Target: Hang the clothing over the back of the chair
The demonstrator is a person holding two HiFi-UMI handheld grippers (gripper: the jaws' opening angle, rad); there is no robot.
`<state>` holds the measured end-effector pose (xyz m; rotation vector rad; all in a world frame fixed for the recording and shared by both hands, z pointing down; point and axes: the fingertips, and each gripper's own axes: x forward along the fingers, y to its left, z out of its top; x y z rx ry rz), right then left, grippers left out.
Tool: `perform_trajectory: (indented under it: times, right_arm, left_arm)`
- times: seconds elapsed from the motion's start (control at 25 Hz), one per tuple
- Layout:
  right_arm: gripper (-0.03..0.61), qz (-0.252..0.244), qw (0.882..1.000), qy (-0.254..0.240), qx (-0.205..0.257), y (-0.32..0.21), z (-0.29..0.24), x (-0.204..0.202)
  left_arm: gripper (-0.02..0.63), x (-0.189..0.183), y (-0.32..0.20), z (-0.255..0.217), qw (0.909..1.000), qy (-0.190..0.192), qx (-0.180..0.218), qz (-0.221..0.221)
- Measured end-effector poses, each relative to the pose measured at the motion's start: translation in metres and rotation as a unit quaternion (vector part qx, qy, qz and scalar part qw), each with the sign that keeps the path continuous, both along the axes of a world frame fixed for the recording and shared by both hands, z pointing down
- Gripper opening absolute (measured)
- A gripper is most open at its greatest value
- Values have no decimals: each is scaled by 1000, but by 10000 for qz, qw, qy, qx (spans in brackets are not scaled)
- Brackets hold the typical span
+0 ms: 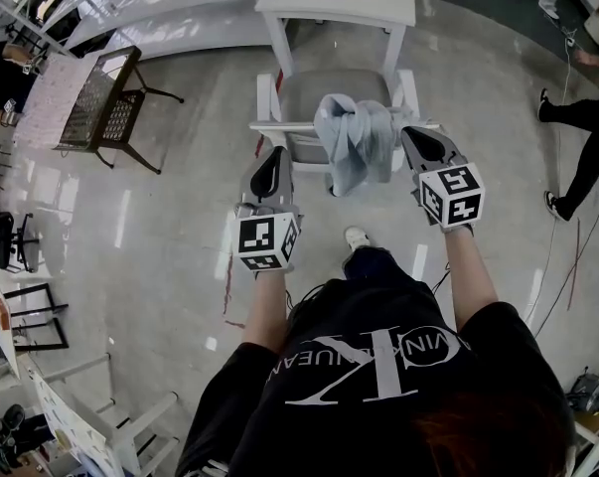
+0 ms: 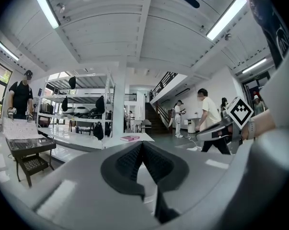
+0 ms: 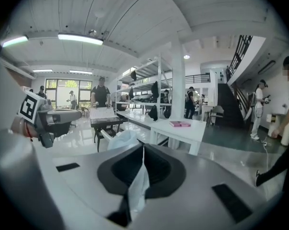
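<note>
Status: the clothing (image 1: 354, 142) already lies across the back rail of the chair (image 1: 279, 126), right of the rail's middle. It is bunched rather than spread: a thick knot sits on the rail, and a tail hangs down the side facing you. The main step looks done, with tidying and letting go left.

Right gripper (image 1: 408, 132): its tip is at the right edge of the cloth, by the rail. In the right gripper view the jaws are closed down, and a pale strip of fabric runs back between them. You appear to have a fold of the clothing pinched. More of the cloth shows as a lump just beyond the tip (image 3: 121, 140).

Left gripper (image 1: 275, 153): it is just short of the rail on the left and apart from the cloth. In the left gripper view the jaws (image 2: 142, 145) meet at the tips with nothing caught there, so it is closed and empty.

Remaining, as judged:
- Draw the pinched edge outward so the bunch flattens along the rail.
- Check that both sides hang evenly enough not to slide off.
- Release the right grip.

Risk: pulling hard on one edge could drag the whole piece off the rail.
</note>
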<state>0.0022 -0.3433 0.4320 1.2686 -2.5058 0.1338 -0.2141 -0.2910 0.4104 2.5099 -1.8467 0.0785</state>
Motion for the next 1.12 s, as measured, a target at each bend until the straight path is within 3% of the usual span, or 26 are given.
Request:
perform_trajectory:
  times: [0.76, 1.12]
  right_arm:
    - [18, 232, 9991, -280, 225, 84, -2, 16]
    - [15, 280, 9983, -400, 314, 107, -1, 15]
  left_arm:
    - [11, 8, 65, 7, 9998, 32, 13, 182]
    - [11, -6, 84, 8, 10000, 31, 13, 52]
